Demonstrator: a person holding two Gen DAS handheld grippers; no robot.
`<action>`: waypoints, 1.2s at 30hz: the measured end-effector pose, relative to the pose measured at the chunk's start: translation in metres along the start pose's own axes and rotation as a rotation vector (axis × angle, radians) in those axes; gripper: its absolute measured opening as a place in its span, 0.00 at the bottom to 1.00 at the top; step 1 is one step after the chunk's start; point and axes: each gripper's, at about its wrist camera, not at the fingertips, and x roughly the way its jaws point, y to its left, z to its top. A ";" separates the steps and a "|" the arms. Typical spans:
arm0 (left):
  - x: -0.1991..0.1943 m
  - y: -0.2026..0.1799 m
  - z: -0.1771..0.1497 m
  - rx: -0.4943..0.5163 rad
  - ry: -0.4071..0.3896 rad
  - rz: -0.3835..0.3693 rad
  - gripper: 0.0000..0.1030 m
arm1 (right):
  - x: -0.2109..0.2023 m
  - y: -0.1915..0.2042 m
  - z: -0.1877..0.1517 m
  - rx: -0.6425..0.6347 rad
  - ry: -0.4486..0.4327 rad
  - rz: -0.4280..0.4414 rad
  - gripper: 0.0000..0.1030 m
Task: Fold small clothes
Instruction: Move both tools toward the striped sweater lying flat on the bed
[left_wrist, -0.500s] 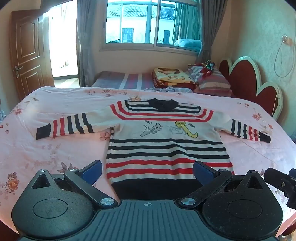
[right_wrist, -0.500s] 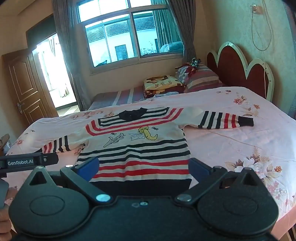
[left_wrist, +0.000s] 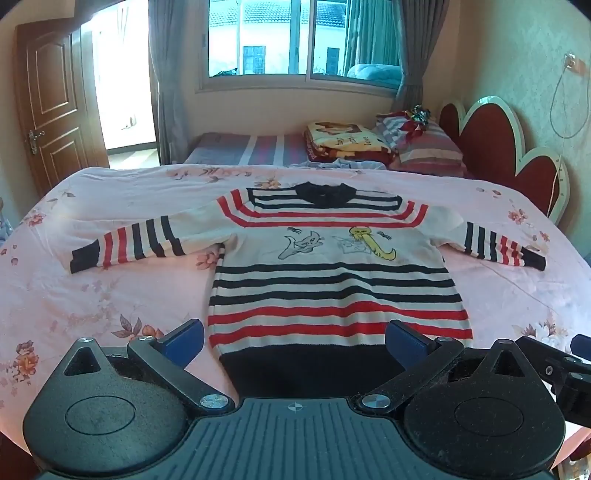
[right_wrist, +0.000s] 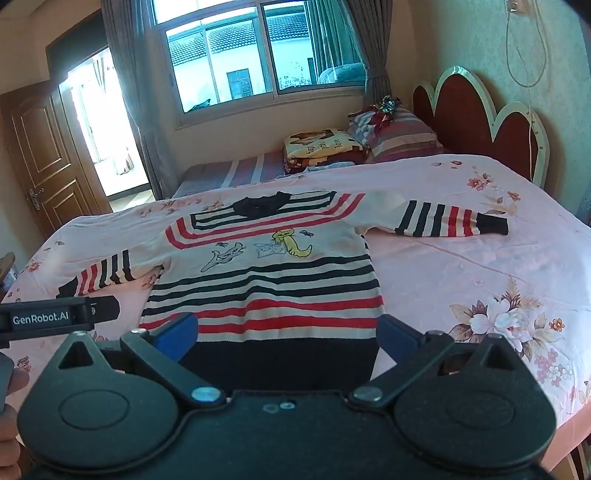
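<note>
A striped sweater (left_wrist: 332, 280) lies flat and face up on the pink floral bedspread (left_wrist: 110, 295), both sleeves spread out to the sides and its dark hem nearest the camera. The left claw (left_wrist: 294, 343) hangs over that hem with its blue fingers (left_wrist: 184, 341) spread wide, nothing between them. Part of the right claw (left_wrist: 565, 373) shows at the right edge.
</note>
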 end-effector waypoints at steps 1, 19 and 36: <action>0.000 -0.002 -0.001 0.008 -0.007 0.004 1.00 | 0.000 -0.001 0.000 0.006 0.000 0.001 0.99; 0.002 -0.010 0.003 0.019 0.002 0.008 1.00 | 0.003 -0.013 0.000 0.025 0.023 0.015 0.99; 0.005 -0.012 0.003 0.027 0.007 0.009 1.00 | 0.003 -0.016 -0.001 0.036 0.028 0.013 0.99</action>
